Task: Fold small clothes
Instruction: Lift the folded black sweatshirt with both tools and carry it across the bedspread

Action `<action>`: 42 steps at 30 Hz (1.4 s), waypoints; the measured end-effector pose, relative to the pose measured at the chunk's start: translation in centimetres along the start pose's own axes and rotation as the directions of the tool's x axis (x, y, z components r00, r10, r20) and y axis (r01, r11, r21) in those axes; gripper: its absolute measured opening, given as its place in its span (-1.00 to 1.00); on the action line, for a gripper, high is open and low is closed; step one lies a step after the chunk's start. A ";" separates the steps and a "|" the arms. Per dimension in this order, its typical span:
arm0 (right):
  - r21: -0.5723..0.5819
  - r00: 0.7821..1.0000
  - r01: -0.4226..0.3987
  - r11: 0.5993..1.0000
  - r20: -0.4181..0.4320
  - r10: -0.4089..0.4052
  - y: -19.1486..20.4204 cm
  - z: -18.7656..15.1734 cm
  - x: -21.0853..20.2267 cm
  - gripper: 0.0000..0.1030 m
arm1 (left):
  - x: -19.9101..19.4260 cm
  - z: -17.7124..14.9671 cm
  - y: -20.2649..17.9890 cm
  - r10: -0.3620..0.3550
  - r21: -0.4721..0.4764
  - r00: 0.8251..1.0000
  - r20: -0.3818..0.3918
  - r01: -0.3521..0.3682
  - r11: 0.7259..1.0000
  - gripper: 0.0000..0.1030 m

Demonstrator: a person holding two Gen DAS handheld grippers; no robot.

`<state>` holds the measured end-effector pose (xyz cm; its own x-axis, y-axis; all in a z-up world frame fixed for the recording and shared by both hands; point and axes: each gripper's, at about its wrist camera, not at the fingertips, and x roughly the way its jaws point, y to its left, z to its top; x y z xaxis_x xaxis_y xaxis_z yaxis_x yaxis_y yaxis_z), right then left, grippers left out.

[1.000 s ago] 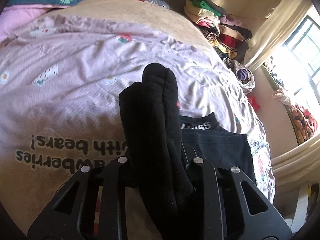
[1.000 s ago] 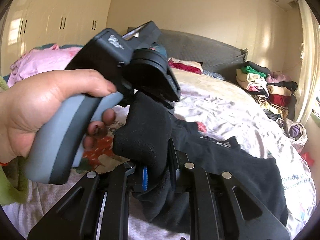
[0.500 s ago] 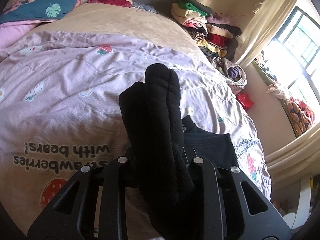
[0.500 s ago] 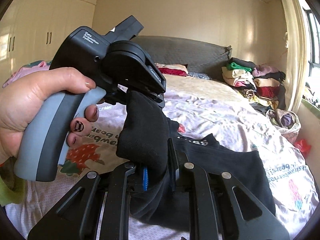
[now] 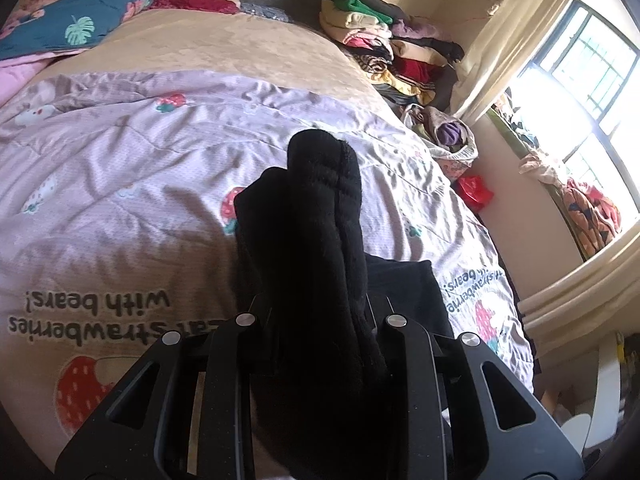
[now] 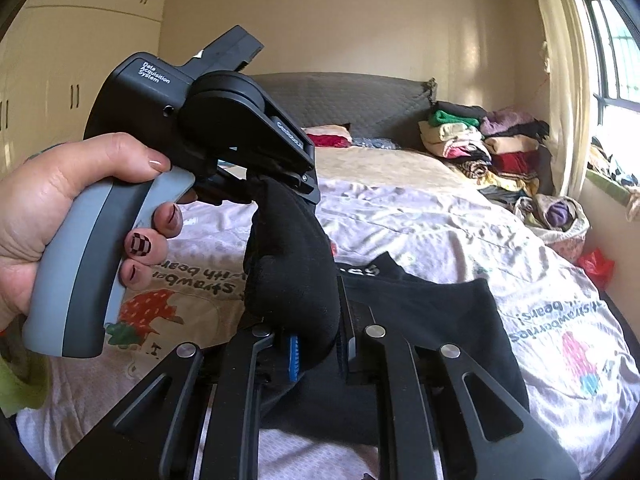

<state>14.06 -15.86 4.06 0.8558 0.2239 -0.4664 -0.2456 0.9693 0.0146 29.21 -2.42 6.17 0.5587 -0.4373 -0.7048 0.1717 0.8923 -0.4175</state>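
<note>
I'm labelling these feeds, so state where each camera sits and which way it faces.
Left wrist: on the left tongs, angled down over the bed; tongs shut on black socks.
Right wrist: on the right tongs, facing the headboard; shows the left hand.
Shared: socks, bed, clothes pile.

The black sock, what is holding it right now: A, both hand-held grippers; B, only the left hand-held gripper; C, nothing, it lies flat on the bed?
A: the black sock runs from the left hand-held gripper above down into the right hand-held gripper.
</note>
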 end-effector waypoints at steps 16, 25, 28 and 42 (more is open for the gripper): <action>0.159 0.999 0.023 0.987 -0.049 -0.015 -4.8 -1.7 -0.7 -0.78 | 3.7 -0.4 -4.9 -0.046 0.052 0.998 -0.050 0.049 0.997 -0.64; 0.284 0.995 0.055 0.957 -0.096 -0.028 -7.6 -3.2 -0.8 -0.78 | 6.6 -1.2 -7.5 -0.054 0.079 0.994 -0.100 0.062 0.995 -0.63; 0.331 0.992 0.066 0.941 -0.122 -0.027 -8.5 -4.0 -0.6 -0.78 | 7.5 -1.7 -8.4 -0.056 0.087 0.992 -0.114 0.066 0.994 -0.61; 0.702 0.975 0.010 0.713 -0.166 0.150 -13.9 -8.9 1.2 -0.77 | 13.6 -3.7 -11.3 0.006 0.150 0.977 -0.211 0.026 0.988 -0.17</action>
<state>14.46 -29.99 -4.53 0.7219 0.3464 -0.5990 0.1529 0.7644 0.6263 31.80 -18.88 -0.80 0.3755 -0.4455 -0.8127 0.3061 0.8873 -0.3449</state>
